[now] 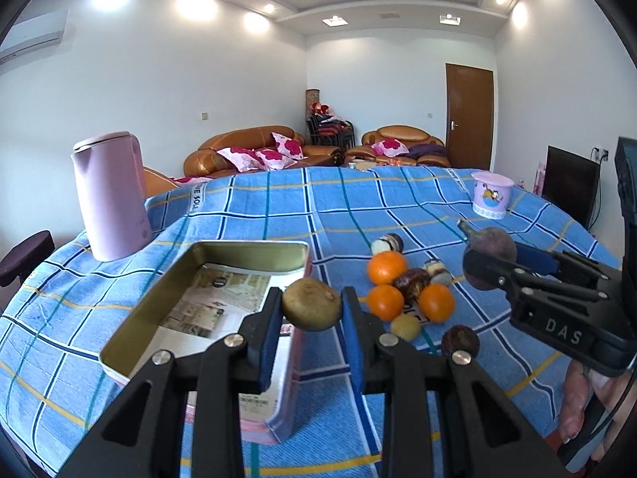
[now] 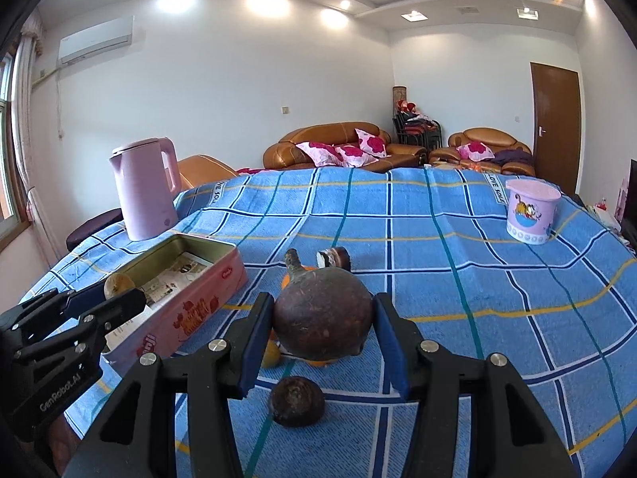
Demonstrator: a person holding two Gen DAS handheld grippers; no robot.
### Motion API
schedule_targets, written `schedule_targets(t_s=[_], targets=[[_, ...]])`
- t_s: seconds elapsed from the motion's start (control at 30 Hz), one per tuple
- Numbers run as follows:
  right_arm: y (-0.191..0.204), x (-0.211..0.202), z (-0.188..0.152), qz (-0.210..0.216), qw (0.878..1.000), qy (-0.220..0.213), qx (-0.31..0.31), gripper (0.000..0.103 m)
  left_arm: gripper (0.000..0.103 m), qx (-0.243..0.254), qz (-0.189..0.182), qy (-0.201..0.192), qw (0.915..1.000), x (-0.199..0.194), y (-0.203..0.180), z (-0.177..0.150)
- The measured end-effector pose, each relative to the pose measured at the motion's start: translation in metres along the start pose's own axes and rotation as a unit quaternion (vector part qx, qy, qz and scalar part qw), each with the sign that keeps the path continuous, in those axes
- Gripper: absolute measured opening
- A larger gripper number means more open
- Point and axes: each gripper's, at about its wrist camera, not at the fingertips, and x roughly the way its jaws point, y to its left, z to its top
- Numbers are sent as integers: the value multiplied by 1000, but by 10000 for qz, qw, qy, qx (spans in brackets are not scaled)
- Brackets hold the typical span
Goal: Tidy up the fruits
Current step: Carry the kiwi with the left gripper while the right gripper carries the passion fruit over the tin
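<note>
My left gripper (image 1: 311, 304) is shut on a brown kiwi (image 1: 311, 303) and holds it over the right rim of the open pink tin (image 1: 207, 255). My right gripper (image 2: 323, 318) is shut on a dark round fruit with a stem (image 2: 323, 318), held above the fruit pile. The pile lies on the blue checked cloth: three oranges (image 1: 386, 267), dark brown fruits (image 1: 414, 282), a small kiwi (image 1: 405, 326) and a dark fruit (image 1: 460, 340). The right gripper also shows in the left wrist view (image 1: 491, 259), the left gripper in the right wrist view (image 2: 115, 292).
A pink kettle (image 1: 109, 199) stands behind the tin at the left. A pink printed cup (image 1: 490, 195) stands at the far right of the table. Paper lines the tin's bottom (image 1: 215, 298). Sofas and a door are beyond the table.
</note>
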Motion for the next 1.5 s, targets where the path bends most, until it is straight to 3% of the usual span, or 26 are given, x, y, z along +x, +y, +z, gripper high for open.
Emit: schedule_targets(t_s=[0.43, 1.5], targets=[[20, 5, 19, 240, 9996, -54, -167, 53, 31, -91, 253, -91, 9996, 5, 19, 19], [98, 53, 51, 1000, 9929, 170, -627, 53, 30, -395, 756, 543, 9949, 55, 99, 19]])
